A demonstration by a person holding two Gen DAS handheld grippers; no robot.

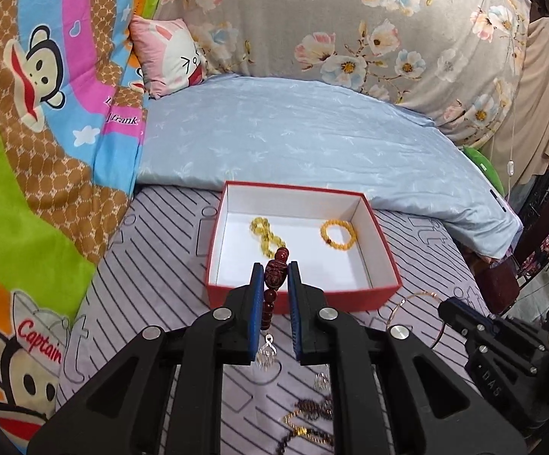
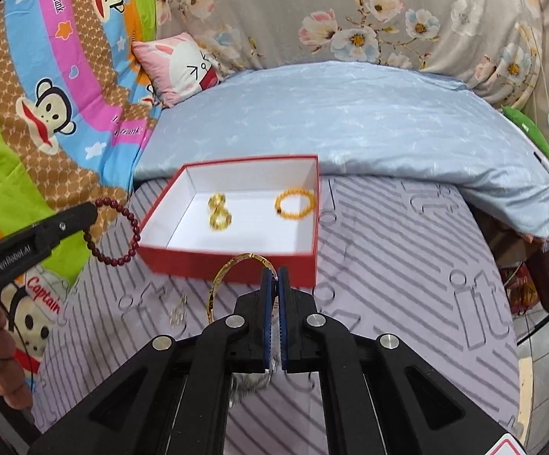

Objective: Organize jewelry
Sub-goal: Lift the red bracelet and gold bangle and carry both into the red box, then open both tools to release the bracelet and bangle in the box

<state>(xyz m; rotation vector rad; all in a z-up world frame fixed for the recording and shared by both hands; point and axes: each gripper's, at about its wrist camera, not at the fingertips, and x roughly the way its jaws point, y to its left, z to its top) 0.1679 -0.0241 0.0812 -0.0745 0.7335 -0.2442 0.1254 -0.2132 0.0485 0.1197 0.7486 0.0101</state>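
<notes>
A red box with a white inside sits on the striped sheet; it also shows in the right wrist view. Inside lie a yellow bead bracelet twisted into a figure eight and an orange bead bracelet. My left gripper is shut on a dark red bead bracelet, held just in front of the box's near wall; the bracelet hangs left of the box in the right wrist view. My right gripper is shut on a thin gold bangle, lifted near the box's front wall.
Small silver earrings and a dark bead necklace with gold parts lie on the sheet near me. A folded light blue quilt lies behind the box. A cartoon blanket is at the left; the bed edge drops off at the right.
</notes>
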